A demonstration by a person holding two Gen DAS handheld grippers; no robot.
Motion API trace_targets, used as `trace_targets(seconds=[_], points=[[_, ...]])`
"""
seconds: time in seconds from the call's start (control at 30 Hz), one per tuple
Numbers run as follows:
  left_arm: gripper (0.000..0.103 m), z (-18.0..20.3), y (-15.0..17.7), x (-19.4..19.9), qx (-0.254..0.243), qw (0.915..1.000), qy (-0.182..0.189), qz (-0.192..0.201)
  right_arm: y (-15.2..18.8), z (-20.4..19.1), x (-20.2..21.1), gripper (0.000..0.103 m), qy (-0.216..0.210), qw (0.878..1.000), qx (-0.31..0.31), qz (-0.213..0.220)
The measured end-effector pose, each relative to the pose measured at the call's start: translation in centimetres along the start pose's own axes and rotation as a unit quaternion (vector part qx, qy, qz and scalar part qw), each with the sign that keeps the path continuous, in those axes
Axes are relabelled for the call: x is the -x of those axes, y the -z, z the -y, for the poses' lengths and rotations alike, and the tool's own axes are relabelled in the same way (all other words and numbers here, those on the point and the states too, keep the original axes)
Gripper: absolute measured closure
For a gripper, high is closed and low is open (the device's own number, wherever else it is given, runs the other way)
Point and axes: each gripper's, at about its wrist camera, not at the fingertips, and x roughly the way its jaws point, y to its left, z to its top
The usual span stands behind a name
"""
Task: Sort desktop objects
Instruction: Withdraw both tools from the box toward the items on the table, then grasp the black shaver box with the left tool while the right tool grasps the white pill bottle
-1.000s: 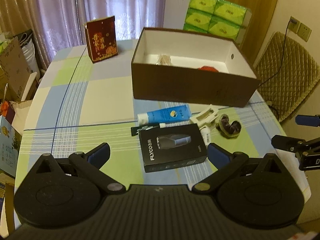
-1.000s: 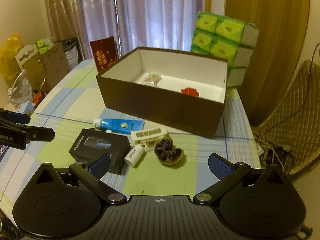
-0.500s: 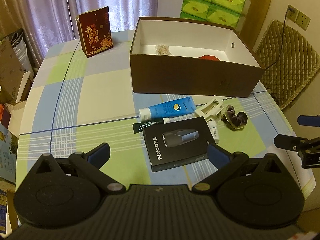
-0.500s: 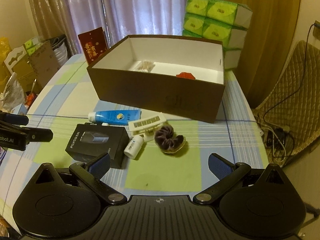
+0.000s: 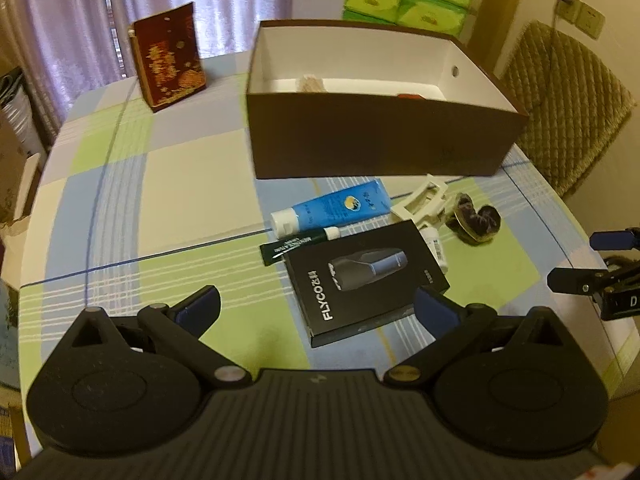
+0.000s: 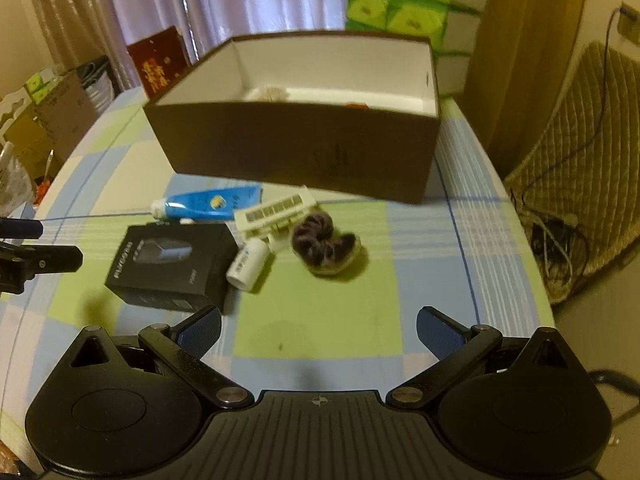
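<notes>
In the left wrist view, the left gripper is seen spread wide and empty above the near part of the checked tablecloth. The black FLYCO shaver box lies flat just ahead and slightly right of centre, its near right corner close to the right finger pad; its long axis runs diagonally, from near-left to far-right. Beyond it are a thin dark green tube, a blue tube with its white cap pointing left, a white hair clip, a small white bottle and a dark scrunchie, all short of the open brown storage box. The right gripper is visible at the right edge. In the right wrist view, that gripper is likewise held wide with nothing between its fingers. The scrunchie lies almost straight ahead, apart from the fingers, with the white bottle and hair clip to its left and the shaver box further left, beside the left finger pad. The storage box stands beyond everything. The shaver box is judged nearer the left gripper, the scrunchie nearer the right; a grasp of the shaver box would probably be taken across its short axis.
</notes>
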Motion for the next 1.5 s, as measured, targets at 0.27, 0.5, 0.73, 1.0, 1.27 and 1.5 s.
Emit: trace_targets(seconds=[0.27, 0.5, 0.73, 1.0, 1.27, 1.5], points=[[0.002, 0.5, 0.3, -2.5, -0.073, 0.997, 0.027, 0.004, 0.9, 1.5, -1.0, 0.002, 0.018, 0.999, -0.023, -0.02], [0.002, 1.2, 0.1, -5.9, -0.211, 0.975, 0.067, -0.004, 2.2, 3.0, -1.4, 0.002, 0.041, 0.997, -0.045, -0.038], [0.002, 2.0, -0.8, -8.3, -0.321, 0.9393, 0.12, -0.017, 3.6, 4.9, -1.5, 0.002, 0.067, 0.993, -0.076, -0.056], [0.008, 2.8, -1.8, -10.6, -0.347, 0.9208, 0.173, -0.042, 4.2, 5.8, -1.4, 0.002, 0.082, 0.99, -0.097, -0.062], [0.022, 2.5, -0.3, -9.3, -0.325, 0.9294, 0.17, -0.039, 4.0, 5.7, -1.9, 0.002, 0.084, 0.99, -0.098, -0.065], [0.025, 1.8, 2.5, -6.8, -0.239, 0.9577, 0.147, -0.063, 3.5, 4.8, -2.9, 0.002, 0.071, 0.992, -0.081, -0.07]])
